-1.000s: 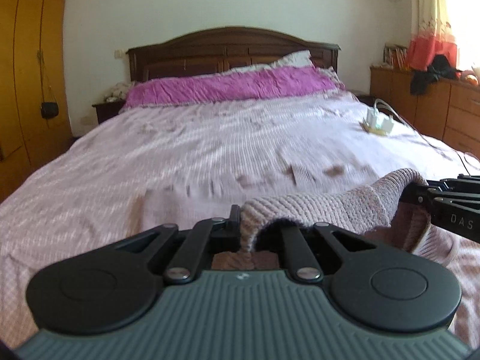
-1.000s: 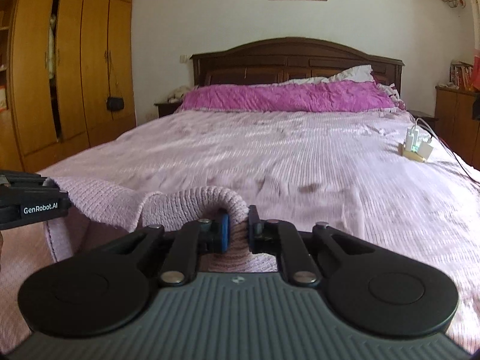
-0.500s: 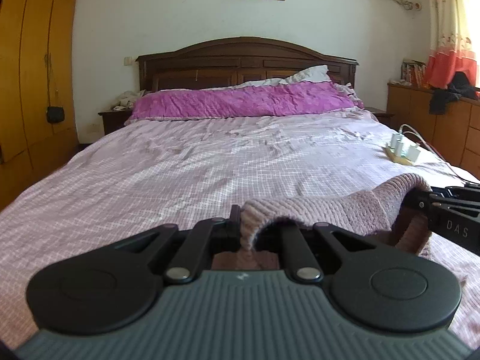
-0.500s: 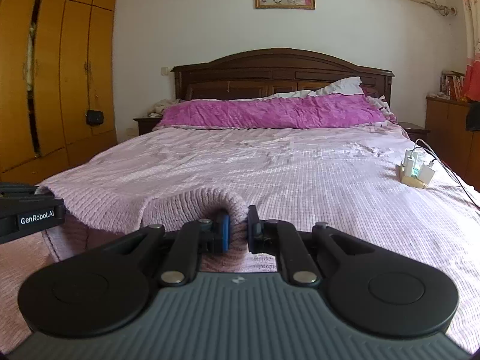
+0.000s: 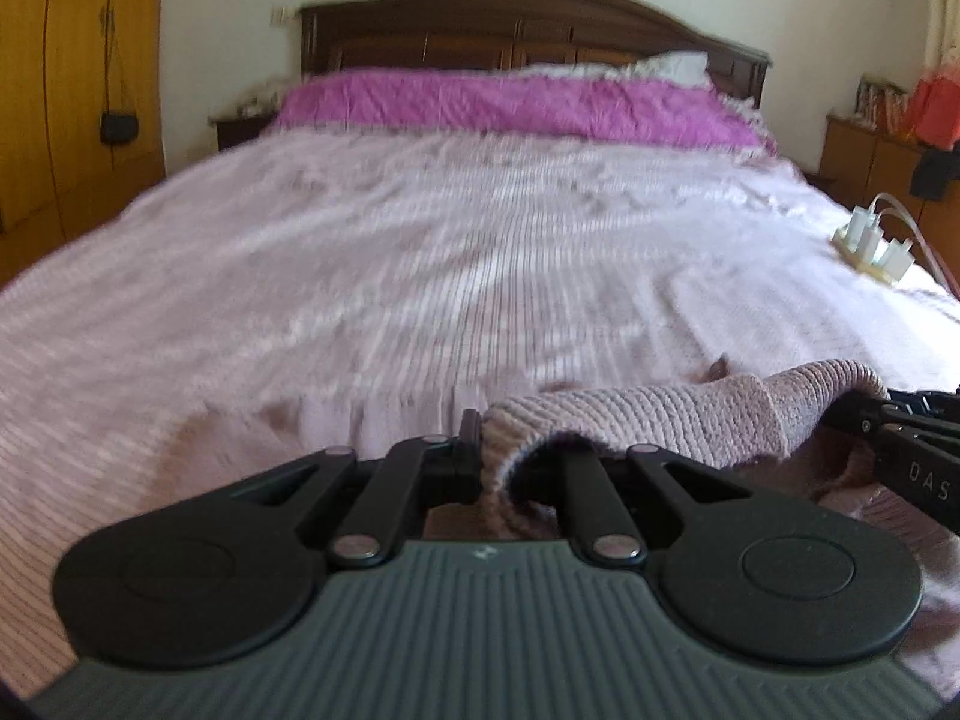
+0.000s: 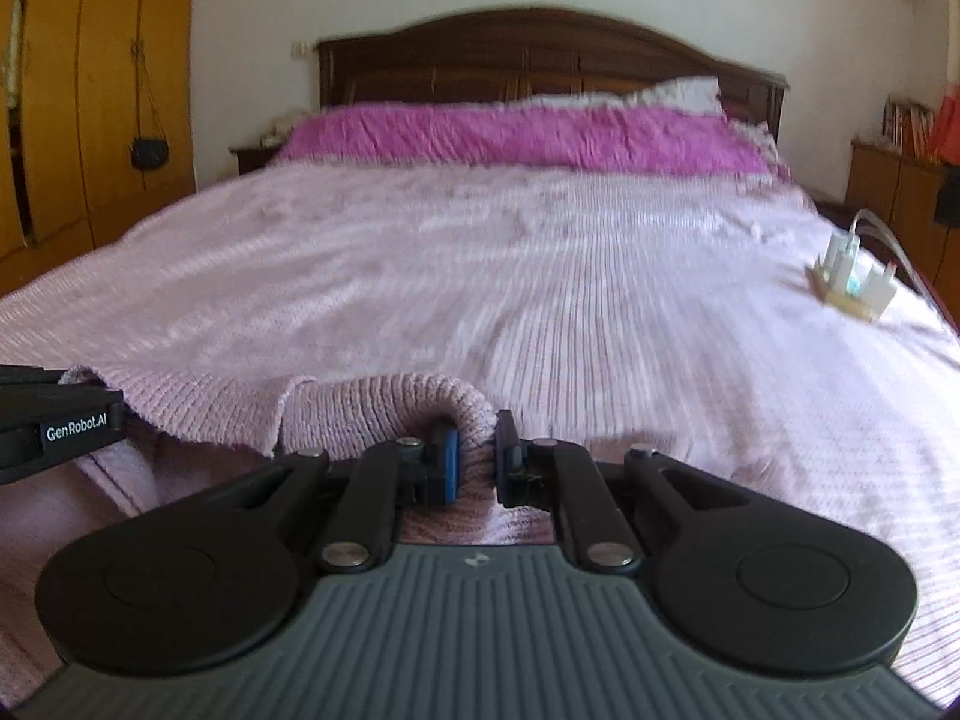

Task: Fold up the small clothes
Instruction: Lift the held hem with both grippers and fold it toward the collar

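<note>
Since half a second ago we have tipped both cameras downward, blurring the view. Our ribbed pink knit garment (image 5: pixel 672 414) stretches above the lilac checked bed (image 5: pixel 480 252), its thick rolled edge pinched tight by our left gripper (image 5: pixel 486 456) and right gripper (image 6: pixel 477 459), fingers nearly closed.

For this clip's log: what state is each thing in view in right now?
left hand-held gripper: shut on the pink knit garment's edge.
right hand-held gripper: shut on the same garment.
pink knit garment: held up between both grippers, edge stretched across, rest draped below.
bed: made, lilac cover spread flat.
purple pillow: lying along the headboard.
power strip: resting on the bed, chargers plugged in.
</note>
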`<action>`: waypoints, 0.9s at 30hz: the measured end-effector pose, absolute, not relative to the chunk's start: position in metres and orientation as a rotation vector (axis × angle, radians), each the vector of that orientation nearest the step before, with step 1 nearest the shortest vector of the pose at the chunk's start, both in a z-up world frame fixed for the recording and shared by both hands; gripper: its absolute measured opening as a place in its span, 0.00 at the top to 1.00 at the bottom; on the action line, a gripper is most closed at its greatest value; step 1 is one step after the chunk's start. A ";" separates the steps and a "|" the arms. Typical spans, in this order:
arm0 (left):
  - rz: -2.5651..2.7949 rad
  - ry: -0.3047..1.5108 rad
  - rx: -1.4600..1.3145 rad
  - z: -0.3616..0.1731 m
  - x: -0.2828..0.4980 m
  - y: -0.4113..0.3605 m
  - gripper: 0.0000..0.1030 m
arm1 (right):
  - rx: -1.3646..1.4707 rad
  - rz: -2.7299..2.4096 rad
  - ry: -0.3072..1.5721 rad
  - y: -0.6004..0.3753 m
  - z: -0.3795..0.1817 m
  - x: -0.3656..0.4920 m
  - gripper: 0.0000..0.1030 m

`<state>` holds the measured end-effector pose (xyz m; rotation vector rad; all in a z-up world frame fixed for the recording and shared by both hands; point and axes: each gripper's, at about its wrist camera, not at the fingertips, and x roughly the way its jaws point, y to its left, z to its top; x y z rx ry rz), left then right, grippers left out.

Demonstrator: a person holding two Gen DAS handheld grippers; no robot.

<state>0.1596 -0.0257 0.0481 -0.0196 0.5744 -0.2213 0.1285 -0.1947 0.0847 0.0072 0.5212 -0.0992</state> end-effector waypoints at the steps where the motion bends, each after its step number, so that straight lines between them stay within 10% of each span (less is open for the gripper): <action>1: -0.218 0.601 -0.025 0.042 0.164 -0.026 0.90 | 0.018 -0.102 0.548 -0.196 0.076 0.135 0.88; 7: -0.225 0.639 0.033 0.029 0.164 -0.030 0.89 | 0.051 -0.099 0.623 -0.202 0.043 0.153 0.83; 15: -0.230 0.640 0.062 0.052 0.149 -0.019 0.58 | 0.128 -0.039 0.579 -0.212 0.057 0.126 0.38; 27: -0.287 0.584 0.148 0.086 0.101 -0.002 0.57 | 0.147 -0.028 0.492 -0.240 0.092 0.032 0.28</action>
